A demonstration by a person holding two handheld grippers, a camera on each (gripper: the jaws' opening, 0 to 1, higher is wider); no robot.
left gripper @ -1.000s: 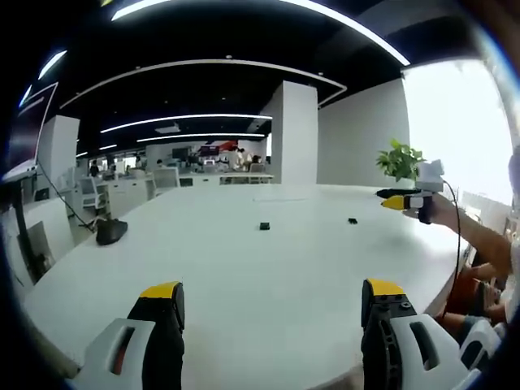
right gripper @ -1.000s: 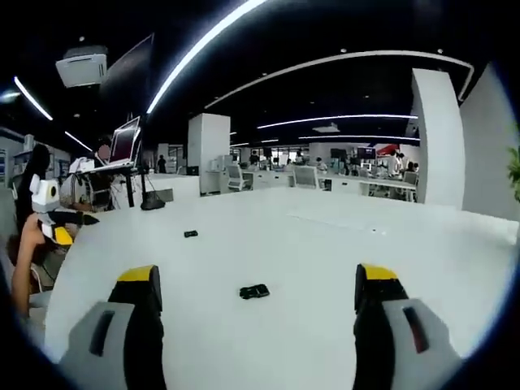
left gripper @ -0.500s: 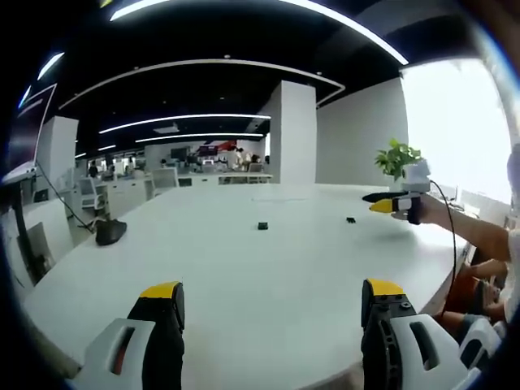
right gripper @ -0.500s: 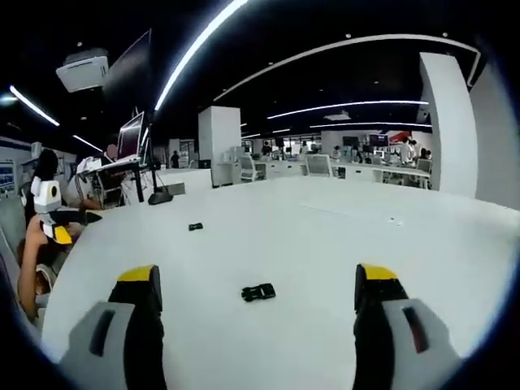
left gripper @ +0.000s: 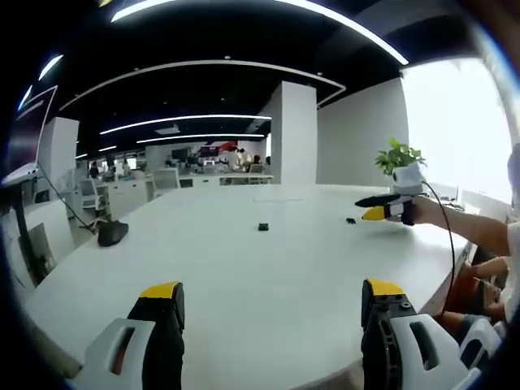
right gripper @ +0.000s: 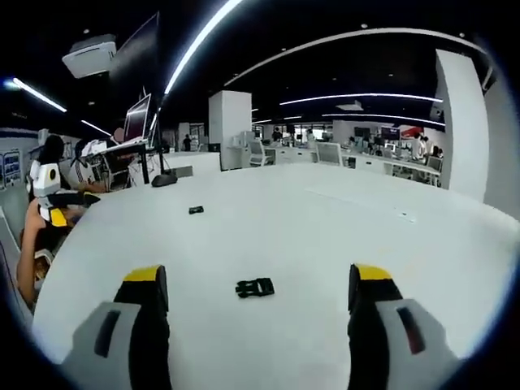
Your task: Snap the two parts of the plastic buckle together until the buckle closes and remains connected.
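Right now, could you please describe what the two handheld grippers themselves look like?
Each has two black jaws with yellow tips on light grey bodies with dark slots, as on the left gripper and the right gripper. Seen from the left gripper view, the right one carries a white box on top and trails a thin dark cable.

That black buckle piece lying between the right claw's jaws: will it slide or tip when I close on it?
The small black plastic buckle piece lies flat and low, so tipping seems unlikely. It looks light, and the glossy white table looks smooth, so a one-sided nudge would probably skid it. It looks rigid, so it likely won't flex.
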